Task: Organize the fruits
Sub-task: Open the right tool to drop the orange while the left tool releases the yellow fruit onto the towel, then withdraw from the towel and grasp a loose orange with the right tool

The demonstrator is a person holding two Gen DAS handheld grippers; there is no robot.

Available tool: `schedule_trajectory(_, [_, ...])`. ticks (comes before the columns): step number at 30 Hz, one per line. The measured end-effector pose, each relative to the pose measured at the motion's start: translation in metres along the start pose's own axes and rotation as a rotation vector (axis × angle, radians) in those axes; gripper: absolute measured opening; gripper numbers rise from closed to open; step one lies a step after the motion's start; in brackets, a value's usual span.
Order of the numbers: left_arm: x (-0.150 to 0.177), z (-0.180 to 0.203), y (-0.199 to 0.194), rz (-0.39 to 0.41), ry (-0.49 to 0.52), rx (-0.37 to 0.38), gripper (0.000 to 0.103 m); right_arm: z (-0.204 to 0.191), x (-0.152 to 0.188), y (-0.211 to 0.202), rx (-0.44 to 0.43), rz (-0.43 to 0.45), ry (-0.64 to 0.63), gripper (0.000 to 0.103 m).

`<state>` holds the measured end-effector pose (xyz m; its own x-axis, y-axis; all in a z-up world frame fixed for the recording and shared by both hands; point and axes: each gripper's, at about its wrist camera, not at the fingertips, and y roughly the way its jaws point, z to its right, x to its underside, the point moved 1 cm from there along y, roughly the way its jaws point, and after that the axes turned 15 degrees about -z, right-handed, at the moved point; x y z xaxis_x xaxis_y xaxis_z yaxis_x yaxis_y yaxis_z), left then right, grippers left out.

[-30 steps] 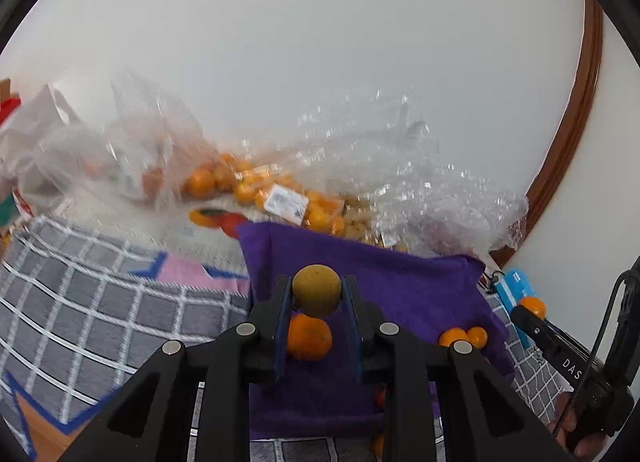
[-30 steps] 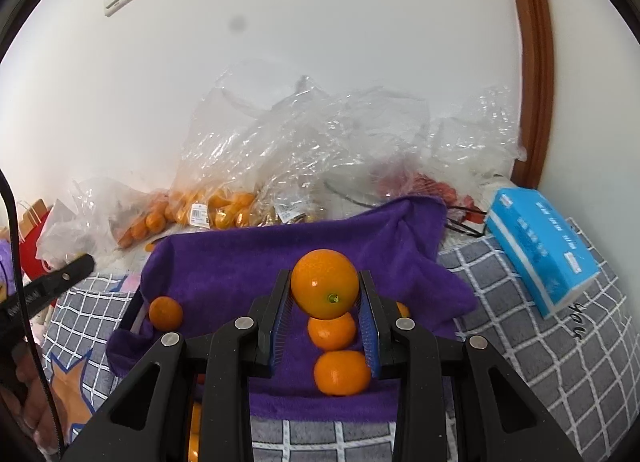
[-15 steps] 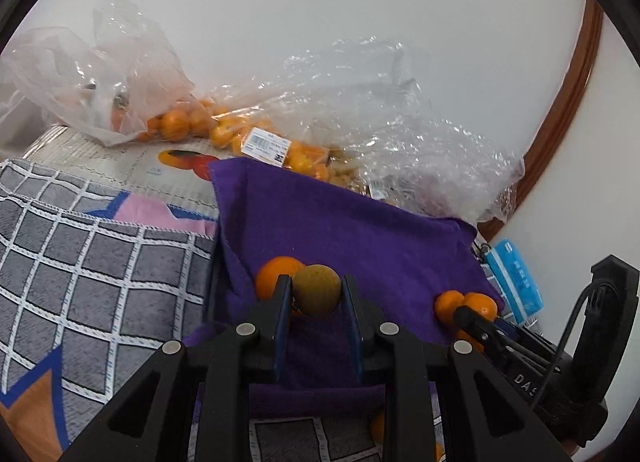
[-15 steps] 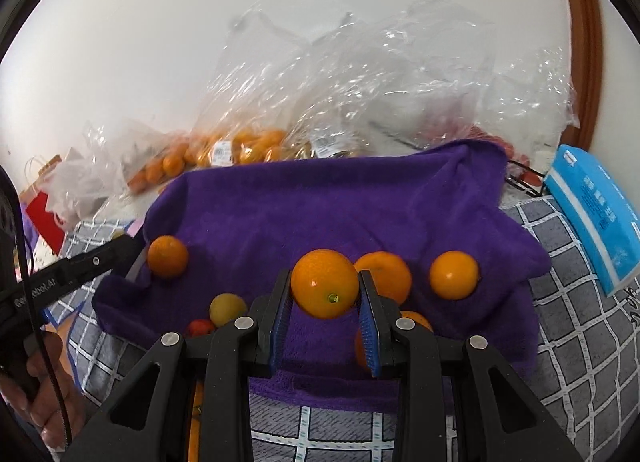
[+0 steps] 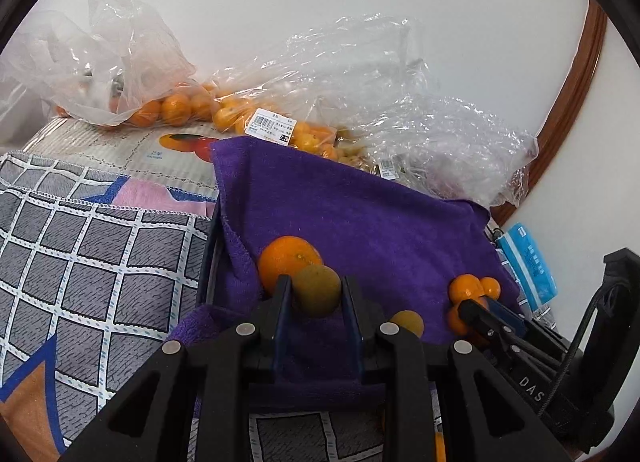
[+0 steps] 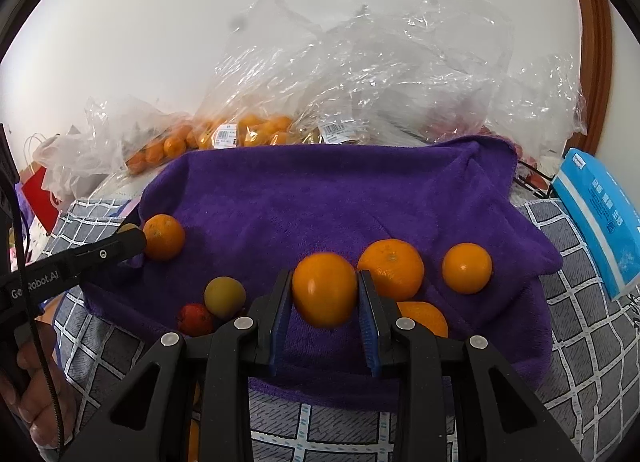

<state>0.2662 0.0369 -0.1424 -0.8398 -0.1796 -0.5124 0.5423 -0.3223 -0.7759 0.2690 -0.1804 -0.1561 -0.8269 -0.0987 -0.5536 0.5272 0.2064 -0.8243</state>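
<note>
A: Containers?
B: Crumpled clear plastic bags (image 5: 168, 73) far beyond fingers, packed with small oranges (image 5: 176, 107). Purple towel (image 6: 320, 197) draped, plush, carrying loose fruit.

A: Left gripper (image 5: 316, 296)?
B: Clamped on round brownish-green fruit (image 5: 317, 290), just before a loose orange (image 5: 288, 260). Lower over towel than a second ago.

A: Right gripper (image 6: 325, 294)?
B: Clamped on glossy orange (image 6: 325, 289); another orange (image 6: 394, 269) touching right finger's far side. Nearer the towel than before.

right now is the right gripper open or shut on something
Shut on an orange: the right gripper has both blue pads pressed against the fruit's sides, holding it above the purple towel.
</note>
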Motion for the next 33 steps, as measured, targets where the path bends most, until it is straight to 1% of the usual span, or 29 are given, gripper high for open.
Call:
schedule_trajectory(6, [0.000, -0.002, 0.002, -0.005, -0.008, -0.003, 0.024, 0.003, 0.001, -0.005, 0.005, 0.014, 0.010, 0.032])
schedule_trajectory(8, [-0.001, -0.002, 0.003, -0.008, -0.010, -0.004, 0.024, 0.003, 0.001, -0.006, 0.006, 0.019, 0.012, 0.034])
schedule_trajectory(11, [0.000, -0.002, 0.003, -0.007, -0.010, -0.005, 0.024, 0.003, 0.001, -0.008, 0.013, 0.033, 0.013, 0.042])
schedule_trajectory(14, [0.000, -0.002, 0.003, -0.007, -0.010, -0.004, 0.024, 0.003, 0.002, -0.011, 0.013, 0.046, 0.015, 0.046])
schedule_trajectory(20, [0.000, -0.002, 0.002, -0.007, -0.012, -0.001, 0.024, 0.006, 0.001, -0.013, 0.017, 0.060, 0.027, 0.047])
schedule_trajectory(24, [-0.001, -0.003, 0.000, 0.001, -0.015, 0.024, 0.024, 0.010, 0.002, -0.016, 0.011, 0.076, 0.052, 0.049])
schedule_trajectory(25, [-0.001, -0.002, -0.001, 0.004, -0.014, 0.027, 0.024, 0.010, 0.002, -0.016, 0.012, 0.079, 0.058, 0.049])
schedule_trajectory(27, [-0.001, -0.002, -0.003, 0.009, -0.012, 0.031, 0.030, 0.010, 0.003, -0.017, 0.013, 0.088, 0.062, 0.049])
schedule_trajectory(33, [0.000, -0.004, -0.008, 0.032, -0.024, 0.030, 0.033, 0.009, 0.004, -0.023, 0.027, 0.114, 0.062, 0.049])
